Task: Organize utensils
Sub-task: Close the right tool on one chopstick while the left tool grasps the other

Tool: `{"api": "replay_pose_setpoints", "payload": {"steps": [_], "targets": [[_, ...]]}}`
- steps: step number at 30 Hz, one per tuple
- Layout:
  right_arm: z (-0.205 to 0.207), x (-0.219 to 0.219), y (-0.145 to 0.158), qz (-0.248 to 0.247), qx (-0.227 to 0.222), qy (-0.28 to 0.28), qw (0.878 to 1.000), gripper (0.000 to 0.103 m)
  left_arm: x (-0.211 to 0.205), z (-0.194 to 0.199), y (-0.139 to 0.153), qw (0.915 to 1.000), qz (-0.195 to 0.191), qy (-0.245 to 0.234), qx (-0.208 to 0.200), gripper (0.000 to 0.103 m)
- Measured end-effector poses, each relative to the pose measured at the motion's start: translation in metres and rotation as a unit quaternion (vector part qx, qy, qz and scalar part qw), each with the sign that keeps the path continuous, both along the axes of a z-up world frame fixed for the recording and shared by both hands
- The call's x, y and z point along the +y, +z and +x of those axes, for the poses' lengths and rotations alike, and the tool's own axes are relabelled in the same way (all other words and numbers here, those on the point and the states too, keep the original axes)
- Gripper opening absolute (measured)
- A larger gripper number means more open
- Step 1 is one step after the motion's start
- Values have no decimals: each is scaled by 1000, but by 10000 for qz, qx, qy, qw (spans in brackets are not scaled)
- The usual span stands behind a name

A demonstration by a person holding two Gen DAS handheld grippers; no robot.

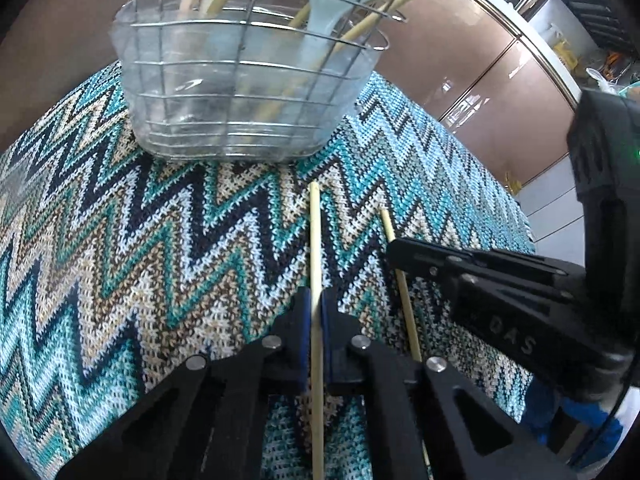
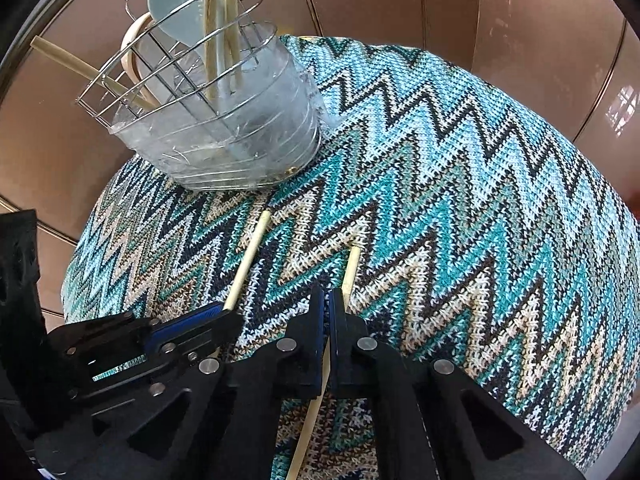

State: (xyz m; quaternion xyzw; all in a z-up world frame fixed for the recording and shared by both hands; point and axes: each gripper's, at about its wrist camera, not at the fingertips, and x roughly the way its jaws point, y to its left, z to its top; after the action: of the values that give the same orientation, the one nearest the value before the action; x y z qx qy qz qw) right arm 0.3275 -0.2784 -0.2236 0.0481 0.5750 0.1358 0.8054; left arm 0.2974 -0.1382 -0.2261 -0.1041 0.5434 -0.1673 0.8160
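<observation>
Two bamboo chopsticks lie on the zigzag knit cloth (image 1: 120, 240). My left gripper (image 1: 316, 308) is shut on one chopstick (image 1: 315, 232), which runs between its blue pads. My right gripper (image 2: 327, 308) is shut on the other chopstick (image 2: 351, 272); it also shows in the left wrist view (image 1: 472, 268) over that chopstick (image 1: 387, 224). The left gripper (image 2: 188, 332) shows in the right wrist view on its chopstick (image 2: 250, 256). A wire utensil basket (image 1: 248, 80) with a clear liner stands ahead, holding chopsticks and a pale blue spoon (image 1: 332, 4). It also shows in the right wrist view (image 2: 224, 120).
The cloth (image 2: 460, 220) covers a round table. Brown glossy cabinet panels (image 1: 460, 60) stand behind it. A beige ladle (image 2: 134, 52) leans in the basket's far side. The cloth's edge drops off close behind the basket.
</observation>
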Motion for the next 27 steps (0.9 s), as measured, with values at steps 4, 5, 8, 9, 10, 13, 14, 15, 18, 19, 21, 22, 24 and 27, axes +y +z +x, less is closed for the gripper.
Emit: {"api": "replay_pose_setpoints", "payload": {"steps": [4, 5, 8, 9, 10, 13, 14, 15, 18, 19, 21, 22, 24, 27], "targets": [[-3, 0, 8, -161, -49, -20, 9999, 4, 12, -7, 6, 9999, -141, 9, 15, 5], [-3, 1, 10, -159, -77, -35, 9998, 6, 15, -9, 6, 9998, -177, 2, 20, 5], [2, 2, 13, -267, -97, -111, 9995, 9, 22, -10, 8, 9998, -190, 18, 46, 5], [4, 2, 13, -297, -71, -119, 9995, 9, 22, -10, 7, 9998, -187, 18, 71, 5], [7, 2, 11, -323, -29, -115, 9994, 9, 22, -9, 6, 9998, -171, 24, 94, 5], [12, 5, 3, -413, 63, -90, 9991, 9, 18, -5, 0, 9998, -58, 5, 193, 5], [14, 5, 1, -401, 77, -96, 9991, 9, 15, -4, -3, 9998, -46, -2, 217, 5], [14, 6, 1, -384, 63, -107, 9992, 9, 14, -4, -4, 9998, -49, -3, 205, 5], [15, 7, 2, -385, 47, -48, 9992, 8, 12, -2, -4, 9998, -117, -14, 171, 5], [14, 6, 3, -343, 30, -63, 9994, 8, 14, -4, -2, 9998, -162, -10, 129, 5], [10, 2, 8, -232, -26, -92, 9997, 8, 19, -9, 3, 9995, -296, -4, 53, 5], [6, -1, 11, -186, -72, -95, 9998, 8, 24, -12, 7, 9992, -409, -13, -6, 5], [-4, -5, 20, -84, -224, -57, 9997, 8, 32, -21, 18, 9977, -644, -34, -214, 5], [-23, -4, 38, -61, -549, 77, 9984, 7, 44, -35, 36, 9950, -853, -73, -517, 5]]}}
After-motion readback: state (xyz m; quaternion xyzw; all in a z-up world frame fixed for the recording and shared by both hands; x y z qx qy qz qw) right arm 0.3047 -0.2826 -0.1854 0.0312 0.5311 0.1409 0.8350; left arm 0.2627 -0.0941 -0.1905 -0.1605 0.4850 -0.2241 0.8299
